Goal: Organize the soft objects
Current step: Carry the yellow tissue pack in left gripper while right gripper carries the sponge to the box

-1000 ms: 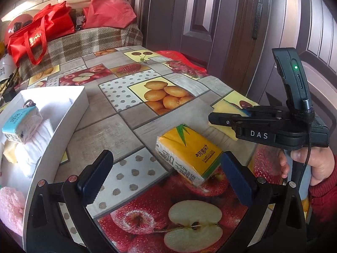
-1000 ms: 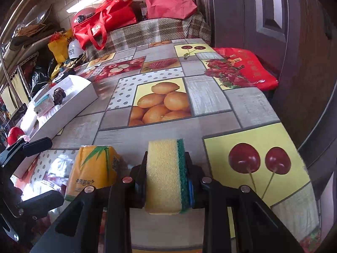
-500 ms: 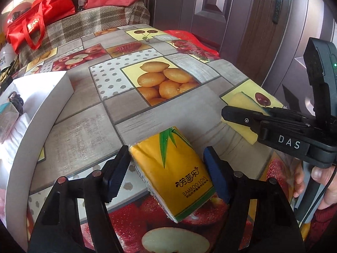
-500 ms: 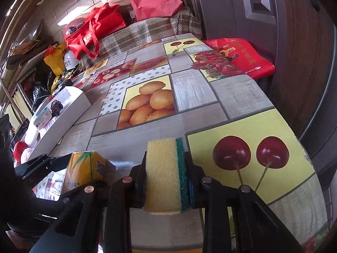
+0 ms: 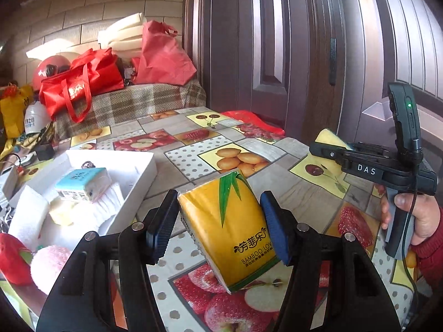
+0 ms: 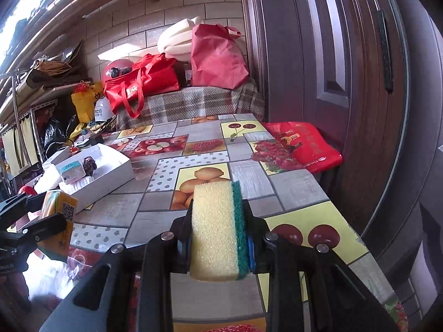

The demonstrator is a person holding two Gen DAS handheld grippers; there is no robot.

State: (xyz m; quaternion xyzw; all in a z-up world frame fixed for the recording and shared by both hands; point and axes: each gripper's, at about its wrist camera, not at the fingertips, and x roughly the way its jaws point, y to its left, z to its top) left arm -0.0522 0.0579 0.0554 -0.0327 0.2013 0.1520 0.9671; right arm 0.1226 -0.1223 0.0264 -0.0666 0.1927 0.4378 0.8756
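Note:
A yellow tissue pack (image 5: pixel 229 227) sits tilted between the blue pads of my left gripper (image 5: pixel 217 204). The jaws are closing and the pads press its sides, holding it off the fruit-print tablecloth (image 5: pixel 177 138). The right wrist view shows the same pack (image 6: pixel 59 207) in the left gripper (image 6: pixel 36 213) at the left edge. My right gripper (image 6: pixel 218 213) is shut on a yellow sponge with a green scouring side (image 6: pixel 213 229), held above the table. A white box (image 5: pixel 138 177) at the left holds a blue tissue pack (image 5: pixel 81 184) and white foam pieces.
A pink ball (image 5: pixel 47 260) and a red plush (image 5: pixel 11 251) lie at the box's near end. Red bags (image 6: pixel 144 80) rest on a plaid-covered bench (image 6: pixel 193 99) behind the table. A dark door (image 6: pixel 332 69) stands right of the table edge, with a red bag (image 6: pixel 307 146) below.
The left jaws closed from wide open onto the yellow tissue pack and lifted it from the table. Both grippers rose and tilted upward; the right one kept hold of the sponge.

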